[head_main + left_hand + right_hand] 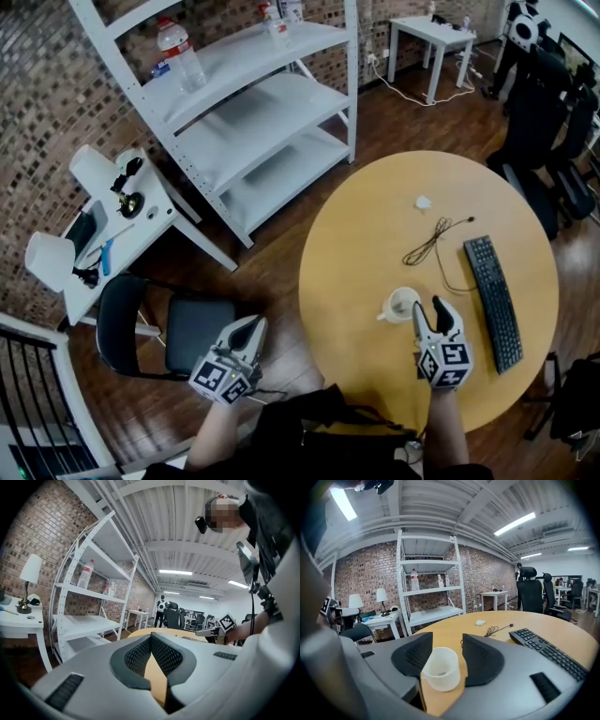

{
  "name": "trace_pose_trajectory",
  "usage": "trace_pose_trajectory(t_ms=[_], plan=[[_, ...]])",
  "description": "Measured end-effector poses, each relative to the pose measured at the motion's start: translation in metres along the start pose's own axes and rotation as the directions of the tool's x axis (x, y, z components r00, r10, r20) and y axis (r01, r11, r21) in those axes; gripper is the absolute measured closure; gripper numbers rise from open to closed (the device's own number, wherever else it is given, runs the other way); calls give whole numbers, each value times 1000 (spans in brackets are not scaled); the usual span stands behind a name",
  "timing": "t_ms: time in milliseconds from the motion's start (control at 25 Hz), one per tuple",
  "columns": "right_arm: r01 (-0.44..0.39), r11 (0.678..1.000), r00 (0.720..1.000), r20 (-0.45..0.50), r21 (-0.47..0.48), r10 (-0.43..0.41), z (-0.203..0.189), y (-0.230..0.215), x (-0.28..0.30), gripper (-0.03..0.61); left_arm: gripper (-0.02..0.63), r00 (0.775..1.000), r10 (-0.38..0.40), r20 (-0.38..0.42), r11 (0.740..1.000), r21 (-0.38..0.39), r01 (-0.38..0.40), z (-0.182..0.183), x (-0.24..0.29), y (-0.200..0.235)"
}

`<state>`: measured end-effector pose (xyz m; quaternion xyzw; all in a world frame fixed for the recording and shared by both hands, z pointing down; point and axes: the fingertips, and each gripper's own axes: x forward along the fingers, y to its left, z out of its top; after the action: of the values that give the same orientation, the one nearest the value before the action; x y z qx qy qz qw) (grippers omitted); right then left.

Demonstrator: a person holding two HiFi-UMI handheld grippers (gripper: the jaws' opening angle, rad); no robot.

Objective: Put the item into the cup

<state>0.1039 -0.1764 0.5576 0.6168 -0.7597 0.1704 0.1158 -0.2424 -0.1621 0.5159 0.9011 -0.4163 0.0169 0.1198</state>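
Observation:
A white cup [403,305] with a small handle stands on the round wooden table [375,216], near its front edge. My right gripper [428,307] hovers just right of it and stands open. In the right gripper view the cup [439,667] sits low between the two spread jaws, closer to the left pad [412,656], and neither pad presses on it. What lies inside the cup I cannot make out. My left gripper [255,323] hangs off the table to the left, above a black chair [169,333]. Its pads [136,656] meet at the tips with nothing between them.
A black keyboard [494,302] lies right of the cup, with a coiled black cable [433,239] and a small white scrap [424,202] farther back. A white shelf unit [253,112] holding bottles stands at the back left. Beside it is a small table [112,225] with lamps.

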Motion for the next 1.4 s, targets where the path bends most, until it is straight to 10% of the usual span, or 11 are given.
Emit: trace_pose_trajectory(t_ms=[400,640,1000,1400], plan=[[136,990,986,103,-36,-132,8,-81,-125,376,620,981,-191,-16,968,163,191,32,65,-94],[267,964,949,167,16,-266,15,-146,-219,410,620,958,-265,108,964,69,258,57,103,-155],[403,902,875,224,154,-429,4,-191,-301,568,620,948,-314,49,949,47,311,33,102,-193],[398,901,883,193,173,-427,-5,-195,-311,569,620,959,-280,34,960,37,279,32,103,-191]])
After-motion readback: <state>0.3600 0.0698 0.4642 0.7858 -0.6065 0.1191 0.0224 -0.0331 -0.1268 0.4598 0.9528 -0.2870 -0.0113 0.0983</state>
